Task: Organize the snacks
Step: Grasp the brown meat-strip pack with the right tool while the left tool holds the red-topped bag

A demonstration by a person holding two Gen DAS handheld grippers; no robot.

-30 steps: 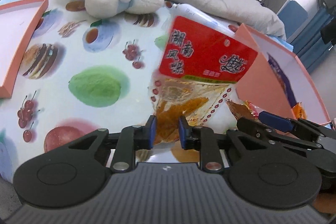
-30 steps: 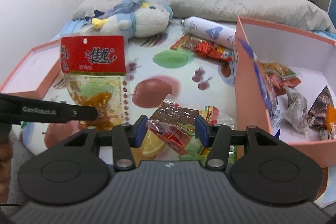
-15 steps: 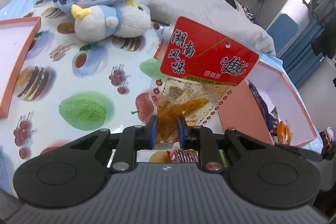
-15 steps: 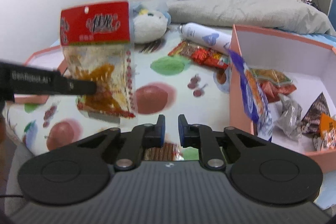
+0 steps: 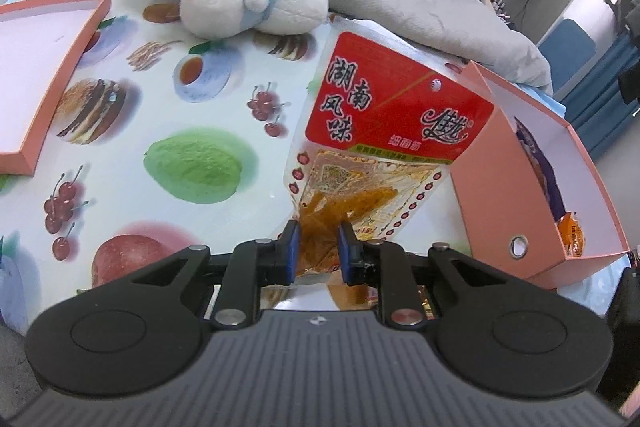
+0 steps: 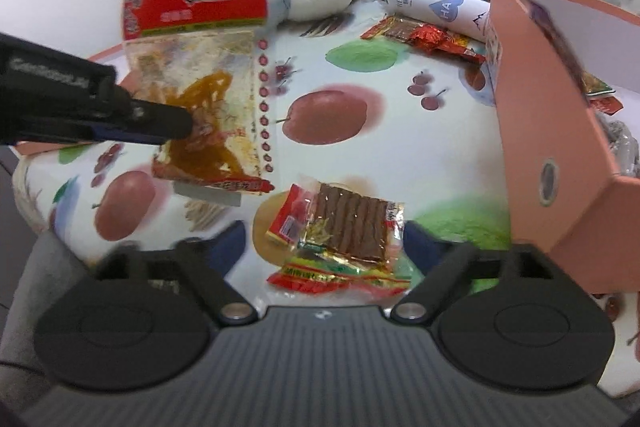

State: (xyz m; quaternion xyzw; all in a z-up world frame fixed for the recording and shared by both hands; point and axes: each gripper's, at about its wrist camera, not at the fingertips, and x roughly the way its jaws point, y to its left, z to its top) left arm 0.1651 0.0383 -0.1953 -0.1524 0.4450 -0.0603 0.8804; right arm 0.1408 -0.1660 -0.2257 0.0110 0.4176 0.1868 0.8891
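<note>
The left gripper [image 5: 318,251] has its fingers [image 5: 291,251] clamped on the lower end of one red-topped snack bag [image 5: 380,155], held above the bed [image 5: 168,115]. The bag's long axis runs up and away from the fingers, its red header farthest out, printed "湖南风味". The right gripper [image 6: 324,247] is opening, fingers spread wide either side of one brown-strip snack pack [image 6: 344,223] lying on the bed between them, untouched. Beyond lie one white bottle [image 6: 436,9] marked "HA", one plush toy [image 5: 252,3], and one pink box [image 6: 540,107] to the right.
</note>
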